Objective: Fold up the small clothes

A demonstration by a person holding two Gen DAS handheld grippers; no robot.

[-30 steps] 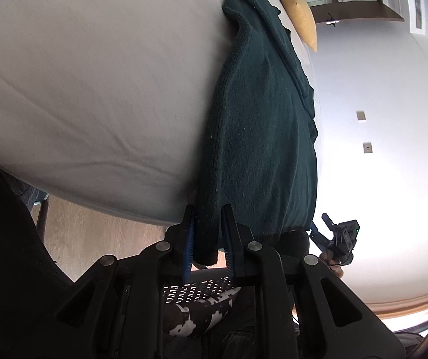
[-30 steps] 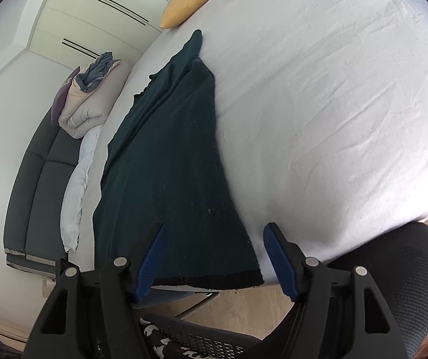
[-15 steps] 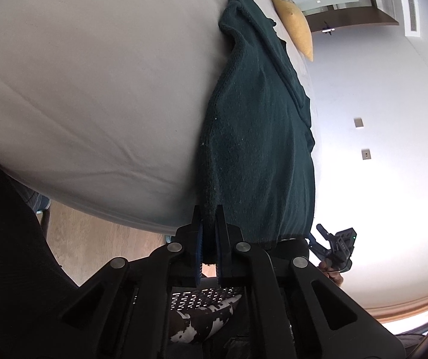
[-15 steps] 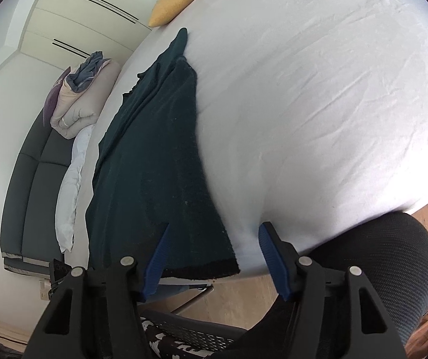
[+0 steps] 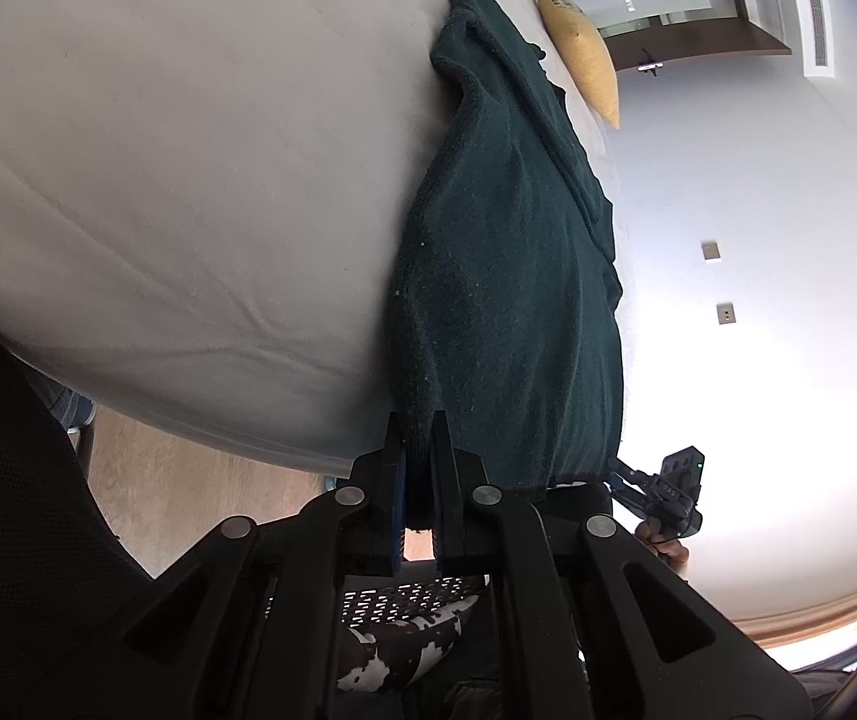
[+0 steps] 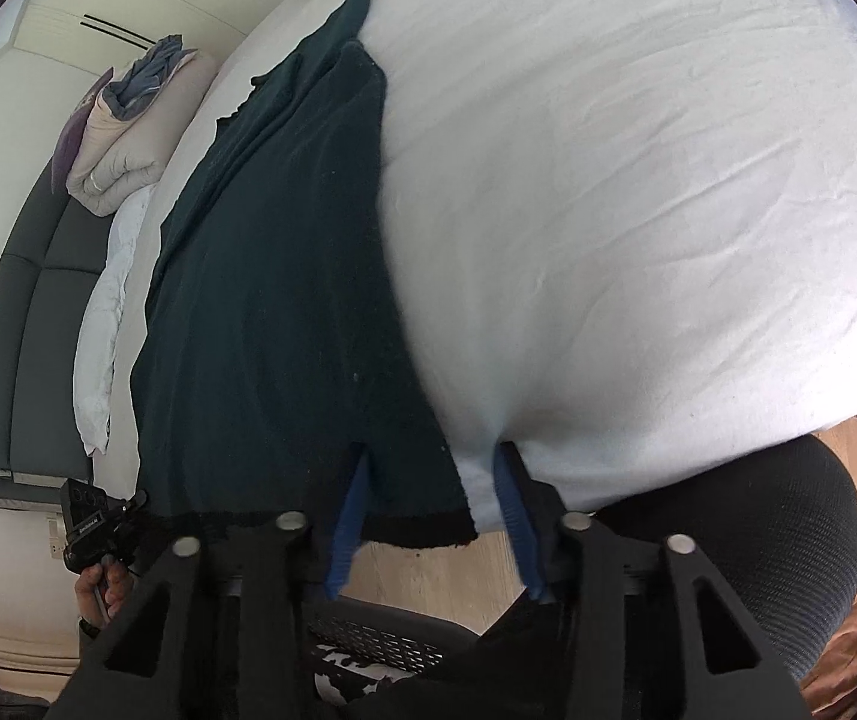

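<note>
A dark green knit garment lies lengthwise on the white bed; its hem hangs at the near edge. My left gripper is shut on the hem's near-left corner. In the right wrist view the same garment lies left of centre. My right gripper is open; its blue fingers straddle the hem's right corner at the bed's edge, one finger over the cloth, one beside it against the sheet. The right gripper also shows in the left wrist view, and the left gripper in the right wrist view.
A yellow pillow lies at the bed's far end. A folded duvet and a grey sofa stand beside the bed. A black mesh chair sits at the near edge, over wooden floor.
My left gripper closed on the hem corner and now pinches it. My right gripper moved forward until its open fingers straddle the hem's other corner.
</note>
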